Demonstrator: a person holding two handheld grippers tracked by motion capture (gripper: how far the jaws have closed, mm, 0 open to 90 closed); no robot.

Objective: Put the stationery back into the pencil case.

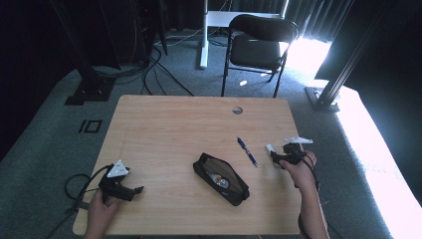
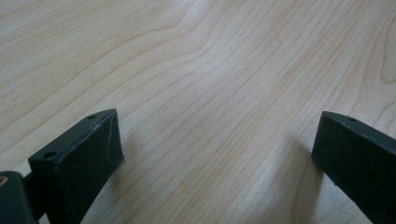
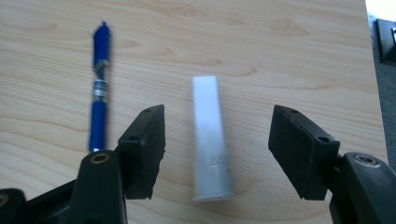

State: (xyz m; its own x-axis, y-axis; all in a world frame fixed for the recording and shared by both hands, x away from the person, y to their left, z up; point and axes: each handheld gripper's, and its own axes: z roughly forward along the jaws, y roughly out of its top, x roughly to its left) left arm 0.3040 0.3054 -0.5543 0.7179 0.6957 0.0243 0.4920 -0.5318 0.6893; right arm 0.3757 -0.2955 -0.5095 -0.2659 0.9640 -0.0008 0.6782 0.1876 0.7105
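Right tool hangs over a white eraser-like block, its jaws standing well apart on either side of the block and touching neither flank; nothing is gripped. That close view shows the block lying flat on the tabletop, long axis running away from the camera, with faint embossed lettering near its near end that is too blurred to read. Just beside it, off the outer face of one jaw, lies a blue pen with a silver band at its middle.

From the high view the right tool sits near the tabletop's right edge, the white block showing as a small pale spot at its tip and the blue pen lying slantwise just to the left. This view adds what the close ones leave out: a black pencil case, unzipped, lying diagonally at the middle of the tabletop with small items inside that are too small to name, and a black chair on the carpet beyond.

Left tool rests near the front left corner, well apart from everything else. Its own view shows the left tool with jaws wide open over bare wood grain, holding nothing.

Counted: two tools, one pen, one white block, one case, one chair.
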